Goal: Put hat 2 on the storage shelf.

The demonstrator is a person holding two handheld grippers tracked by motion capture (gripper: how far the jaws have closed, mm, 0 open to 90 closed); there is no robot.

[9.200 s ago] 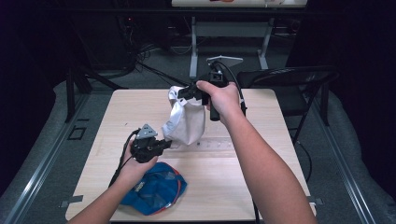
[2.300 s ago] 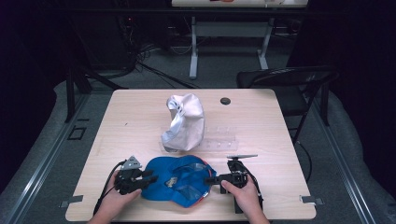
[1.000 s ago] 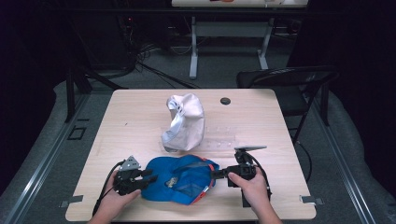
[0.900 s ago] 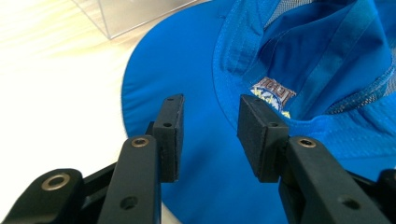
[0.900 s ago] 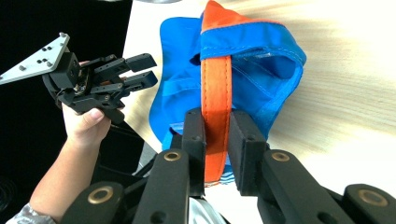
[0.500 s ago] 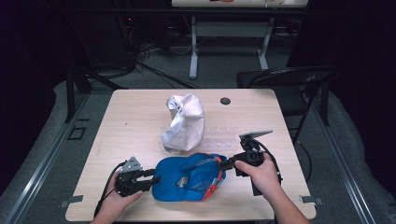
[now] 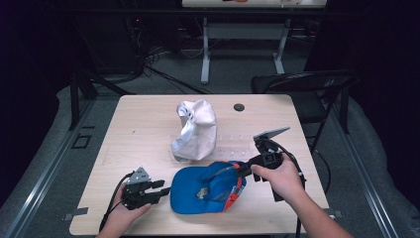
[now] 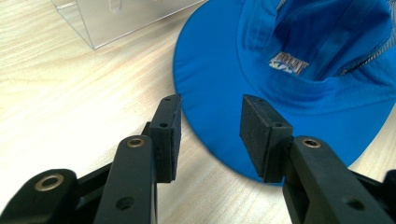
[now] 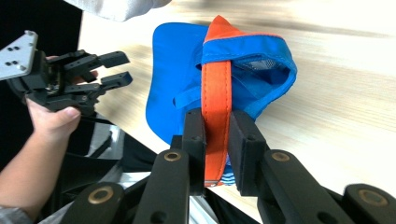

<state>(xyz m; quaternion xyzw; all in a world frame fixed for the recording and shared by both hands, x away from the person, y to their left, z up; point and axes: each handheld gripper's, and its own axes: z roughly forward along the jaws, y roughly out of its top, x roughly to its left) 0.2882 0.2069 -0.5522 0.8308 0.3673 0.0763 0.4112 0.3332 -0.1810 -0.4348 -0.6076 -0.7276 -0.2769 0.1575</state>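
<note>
1. Right gripper (image 9: 217,140): jaws clamped on the orange strap (image 9: 215,88) at the back of the blue cap (image 7: 208,191); strap sits flat between the pads in the right gripper view, that end of the cap raised off the counter (image 7: 138,144).
2. Left gripper (image 7: 163,190): jaws have just been opening, now stand well apart with nothing between them. In the left gripper view the right pad overlaps the brim edge (image 8: 219,154); I can't tell if it touches, but it isn't pinching.
3. Cap location: front-centre of the counter, about 6 o'clock from the crumpled white cap (image 7: 195,130), inside facing up, brim toward the left gripper at 9 o'clock.
4. Clear plastic stand (image 7: 233,144) lies between the two caps, at about 1 o'clock from the blue one. Small black disc (image 7: 239,107) near the far edge, well apart.
5. Step in hand, my read: lifting the cap by the strap. To do it well:
   - keep the clamp square on the strap, since thin webbing can slide out sideways;
   - lift slowly so the brim peels off the counter rather than dragging;
   - bring the left jaws onto the brim edge to steady it before the cap swings.
6. Writing: a small woven label inside the crown (image 8: 288,62), rust-brown lettering over blue marks, too blurred to read.
</note>
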